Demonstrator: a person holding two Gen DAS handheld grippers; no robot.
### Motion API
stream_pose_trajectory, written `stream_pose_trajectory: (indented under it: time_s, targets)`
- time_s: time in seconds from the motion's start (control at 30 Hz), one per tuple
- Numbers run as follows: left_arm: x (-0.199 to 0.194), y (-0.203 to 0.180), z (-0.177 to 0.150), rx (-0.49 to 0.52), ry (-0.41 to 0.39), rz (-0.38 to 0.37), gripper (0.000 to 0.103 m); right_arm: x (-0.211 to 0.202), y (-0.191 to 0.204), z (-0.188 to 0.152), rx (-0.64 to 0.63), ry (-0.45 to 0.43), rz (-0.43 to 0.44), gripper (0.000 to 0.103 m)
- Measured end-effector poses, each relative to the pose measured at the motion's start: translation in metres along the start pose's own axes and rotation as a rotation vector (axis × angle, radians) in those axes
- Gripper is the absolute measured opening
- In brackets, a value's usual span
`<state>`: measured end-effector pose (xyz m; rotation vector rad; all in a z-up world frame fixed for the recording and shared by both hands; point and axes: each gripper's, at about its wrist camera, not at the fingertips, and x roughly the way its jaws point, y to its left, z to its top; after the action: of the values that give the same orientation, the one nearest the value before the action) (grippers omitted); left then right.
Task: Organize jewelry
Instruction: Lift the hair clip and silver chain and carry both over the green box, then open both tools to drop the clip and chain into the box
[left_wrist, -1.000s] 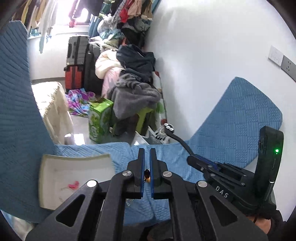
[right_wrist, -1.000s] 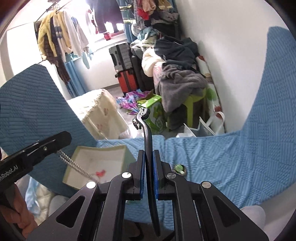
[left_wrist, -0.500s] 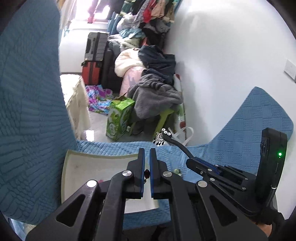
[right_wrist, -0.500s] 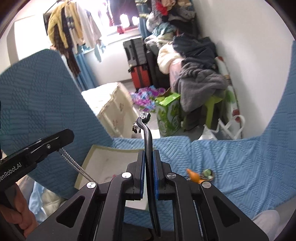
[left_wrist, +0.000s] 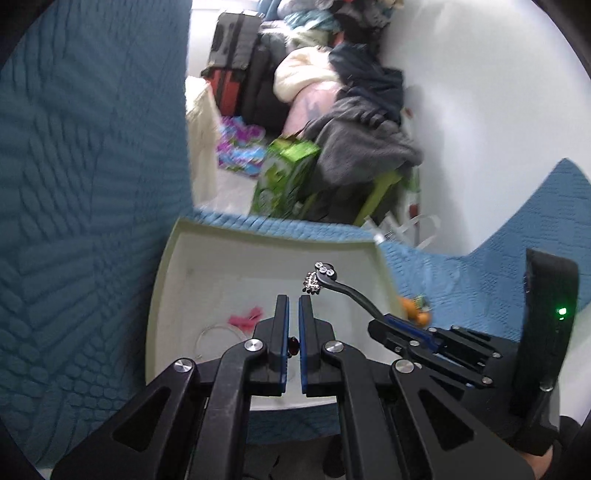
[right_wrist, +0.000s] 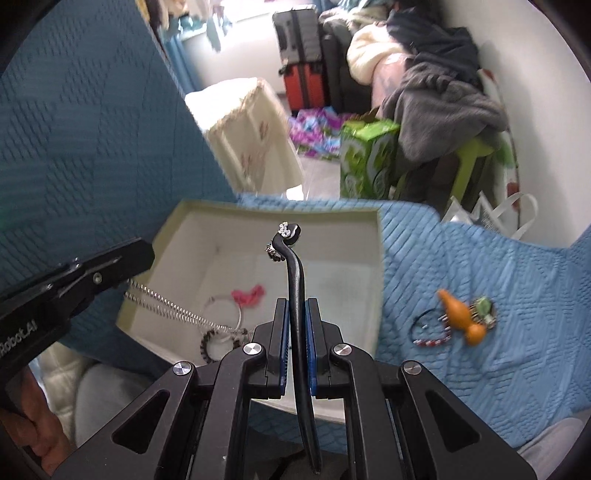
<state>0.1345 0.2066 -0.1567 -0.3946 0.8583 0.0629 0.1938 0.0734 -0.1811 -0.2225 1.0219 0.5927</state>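
White tray (right_wrist: 373, 236) under two grippers: left gripper (left_wrist: 290, 314) pinches one silver chain (right_wrist: 166, 308); right gripper (right_wrist: 296, 314) clamps one black hairpin (right_wrist: 295, 273).

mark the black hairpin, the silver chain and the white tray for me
black hairpin (right_wrist: 295, 280): right wrist view, on its shaft just above the right tongs.
silver chain (right_wrist: 166, 308): right wrist view, mid-length, hanging from the left tongs into the tray.
white tray (right_wrist: 280, 211): right wrist view, on its far rim.
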Motion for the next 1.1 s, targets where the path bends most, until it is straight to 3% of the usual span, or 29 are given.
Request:
stream_pose_trajectory:
  time_s: [0.37, 0.67, 0.7, 0.83, 0.87, 0.97, 1.1]
  targets:
    - [0.026, 0.028, -0.017, -0.059, 0.088, 0.036, 0.004, 0.05, 0.006, 0.003, -0.041, 0.106, 0.01, 0.007]
    - [0.013, 0.018, -0.008, -0.048, 0.06, 0.038, 0.006, 0.026, -0.002, 0.01, -0.015, 0.071, 0.046, 0.008]
    - [0.008, 0.015, -0.007, -0.046, 0.054, 0.04, 0.008, 0.018, -0.003, 0.012, -0.016, 0.056, 0.049, 0.008]
    - [-0.009, 0.004, 0.0, -0.031, 0.019, 0.059, 0.045, -0.011, -0.005, 0.018, -0.017, 0.01, 0.072, 0.009]
    - [-0.013, 0.0, 0.002, -0.027, 0.007, 0.068, 0.05, -0.02, -0.006, 0.019, -0.019, -0.008, 0.072, 0.01]
    - [-0.033, -0.013, 0.006, 0.007, -0.036, 0.095, 0.051, -0.047, -0.012, 0.021, -0.024, -0.059, 0.075, 0.022]
    - [-0.054, -0.027, 0.009, 0.019, -0.082, 0.111, 0.051, -0.081, -0.016, 0.02, -0.043, -0.116, 0.079, 0.022]
